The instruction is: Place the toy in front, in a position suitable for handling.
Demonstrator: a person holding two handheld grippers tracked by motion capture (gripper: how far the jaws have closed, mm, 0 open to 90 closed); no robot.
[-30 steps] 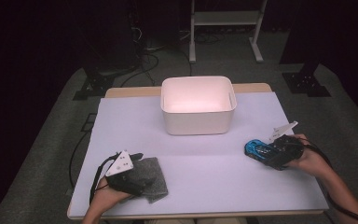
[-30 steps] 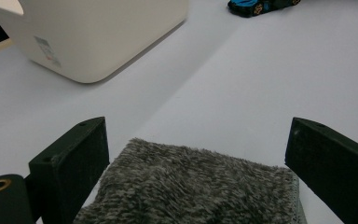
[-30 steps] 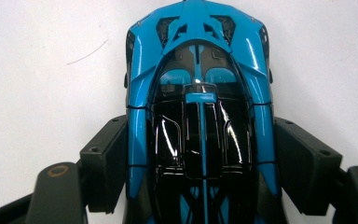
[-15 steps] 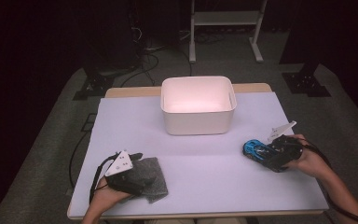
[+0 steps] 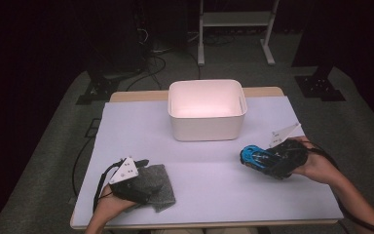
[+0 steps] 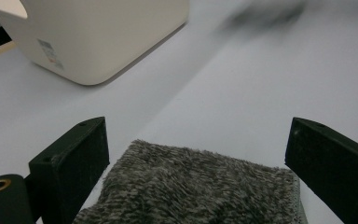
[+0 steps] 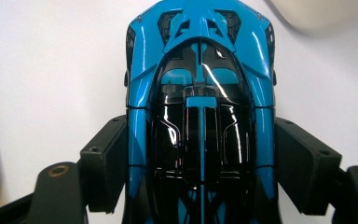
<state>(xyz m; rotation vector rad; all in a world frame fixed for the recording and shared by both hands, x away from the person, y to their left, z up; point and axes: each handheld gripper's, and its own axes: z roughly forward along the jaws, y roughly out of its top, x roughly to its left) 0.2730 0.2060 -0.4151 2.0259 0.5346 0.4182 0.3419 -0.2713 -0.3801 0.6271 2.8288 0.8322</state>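
Between right claw (image 7: 200, 163) pads: blue toy car (image 7: 200, 93) pinched by flanks, long axis along claw, pointing away

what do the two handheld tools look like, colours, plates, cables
Both are black. The left tool carries a pale grey three-cornered plate with small dark dots on top, and a black cable loops from it. The right tool has a similar pale plate and a black cable trailing back. Their jaws are blocky black pads with brass-coloured fittings at the base.

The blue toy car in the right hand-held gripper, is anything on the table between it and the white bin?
Nothing visible. The toy car sits clamped in the right hand-held gripper, and the tabletop between it and the white bin is bare.
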